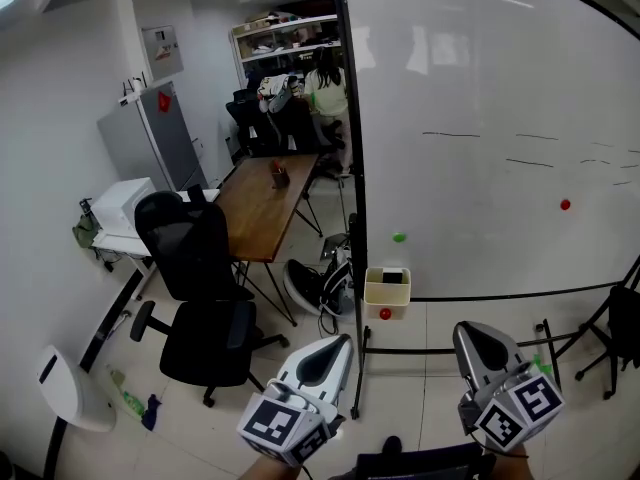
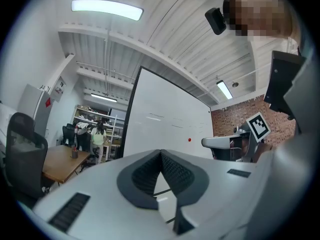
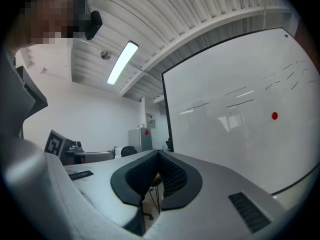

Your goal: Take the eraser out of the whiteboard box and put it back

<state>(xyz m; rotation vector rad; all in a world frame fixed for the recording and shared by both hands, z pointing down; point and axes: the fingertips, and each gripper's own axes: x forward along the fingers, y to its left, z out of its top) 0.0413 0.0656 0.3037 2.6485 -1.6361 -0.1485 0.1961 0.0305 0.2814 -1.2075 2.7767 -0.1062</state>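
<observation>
Indoors, whiteboard box (image 1: 398,300), wooden table (image 1: 262,206), tiled floor (image 1: 300,340)

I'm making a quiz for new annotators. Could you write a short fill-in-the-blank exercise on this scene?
1. The lower dot, on the front of the whiteboard box, is ___.
2. The upper dot, on the whiteboard directly above that box, is ___.
3. The left gripper and right gripper are both ___, fingers holding nothing.
Missing words: red; green; shut.

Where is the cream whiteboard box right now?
Head view, centre: the cream whiteboard box sits at the whiteboard's lower-left corner, just below a green magnet.
</observation>
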